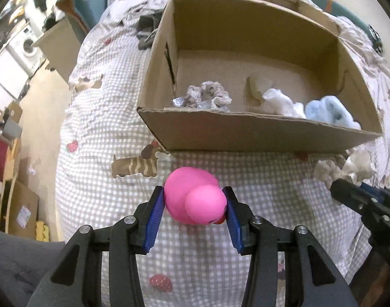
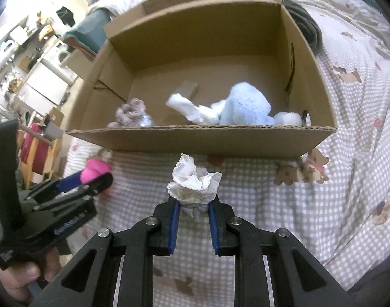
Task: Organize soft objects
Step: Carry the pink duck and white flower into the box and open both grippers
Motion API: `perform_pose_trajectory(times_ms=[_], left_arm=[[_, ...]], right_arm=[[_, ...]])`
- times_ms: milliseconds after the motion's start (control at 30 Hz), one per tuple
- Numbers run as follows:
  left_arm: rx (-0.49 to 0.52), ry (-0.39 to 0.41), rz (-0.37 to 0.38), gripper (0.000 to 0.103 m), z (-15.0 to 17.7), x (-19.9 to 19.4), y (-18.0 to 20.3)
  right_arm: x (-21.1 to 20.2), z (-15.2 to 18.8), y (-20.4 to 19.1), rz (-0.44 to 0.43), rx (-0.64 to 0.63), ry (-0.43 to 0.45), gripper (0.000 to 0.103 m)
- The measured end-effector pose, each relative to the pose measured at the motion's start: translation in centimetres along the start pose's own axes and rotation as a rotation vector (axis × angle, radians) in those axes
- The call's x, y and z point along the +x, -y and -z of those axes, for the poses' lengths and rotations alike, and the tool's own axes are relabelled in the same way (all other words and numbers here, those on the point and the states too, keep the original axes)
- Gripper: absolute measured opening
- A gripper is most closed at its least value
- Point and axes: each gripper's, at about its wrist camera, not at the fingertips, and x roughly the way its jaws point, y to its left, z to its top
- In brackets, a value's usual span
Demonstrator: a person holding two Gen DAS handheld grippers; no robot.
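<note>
Both jaws are clamped: left gripper (image 1: 195,204) on the pink rubber duck (image 1: 195,198), right gripper (image 2: 193,204) on a crumpled white cloth (image 2: 193,183). Clear the cardboard box's (image 1: 246,135) near wall before opening.

duck (image 1: 195,199): smooth rubbery | box (image 1: 246,133): matt cardboard | bedspread (image 1: 105,128): checked cloth

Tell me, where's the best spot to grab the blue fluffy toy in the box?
Probably its rounded back, from straight above: that hump is the highest, plumpest part. The box walls block sideways reaches, and a white cloth lies against its left side.
</note>
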Motion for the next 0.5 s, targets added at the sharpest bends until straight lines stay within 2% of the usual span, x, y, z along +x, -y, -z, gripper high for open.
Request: perform_pose_trajectory(times_ms=[200,400,500], left_arm=[[-0.033,0.050,0.011,0.042,-0.1,-1.9,-1.4],[-0.052,0.170,0.017,0.042,0.2,-5.0,-1.7],[-0.059,0.196,0.018,0.042,-0.2,-5.3,-2.1]], right_arm=[[-3.9,0.3,0.0,-0.038,-0.011,0.065,0.023],[-6.7,-0.6,0.1,-0.041,-0.033,0.131,0.023],[-7.7,-0.6,0.4,-0.050,-0.051,0.173,0.023]])
